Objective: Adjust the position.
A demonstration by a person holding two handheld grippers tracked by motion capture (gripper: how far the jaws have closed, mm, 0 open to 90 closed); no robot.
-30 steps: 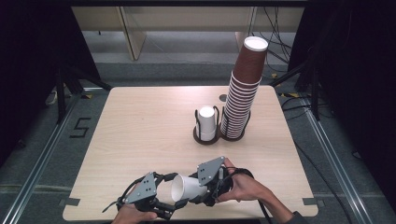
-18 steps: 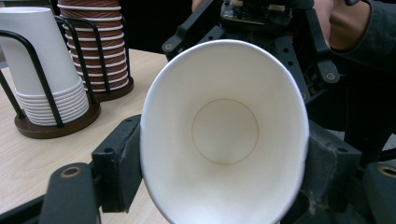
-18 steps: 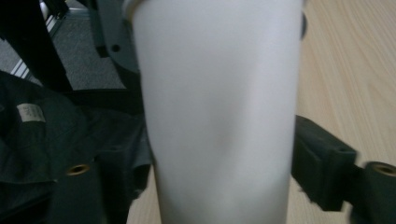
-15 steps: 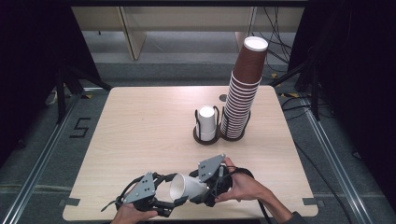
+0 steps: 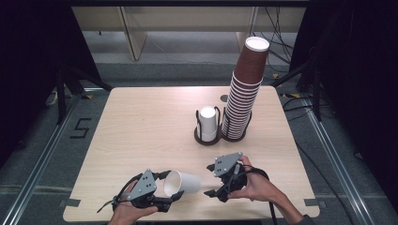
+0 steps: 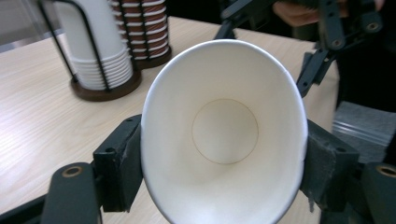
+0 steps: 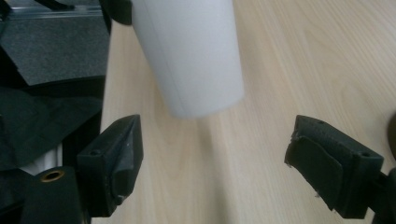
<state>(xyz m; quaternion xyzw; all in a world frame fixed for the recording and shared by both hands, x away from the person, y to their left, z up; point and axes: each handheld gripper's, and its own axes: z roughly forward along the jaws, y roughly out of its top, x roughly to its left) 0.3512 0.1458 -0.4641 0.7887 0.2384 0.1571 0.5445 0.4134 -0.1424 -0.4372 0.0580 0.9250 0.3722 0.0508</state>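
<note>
While the left gripper (image 5: 171,191) is squeezing the white paper cup (image 5: 182,183) by its rim, the cup is lying sideways. At its three o'clock, the right gripper (image 5: 210,192) is gaping, clear of the cup's base.

Black two-jaw tongs (image 5: 172,197), grey three-cornered top plates, trailing black cables

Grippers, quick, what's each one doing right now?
Left gripper: shut on the white paper cup.
Right gripper: open, holding nothing, cup just ahead.

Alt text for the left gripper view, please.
A white paper cup, its open mouth toward the camera, is squeezed oval between the left gripper's black jaws. Behind stand a wire holder of white cups and a brown cup stack on the wooden table.
</note>
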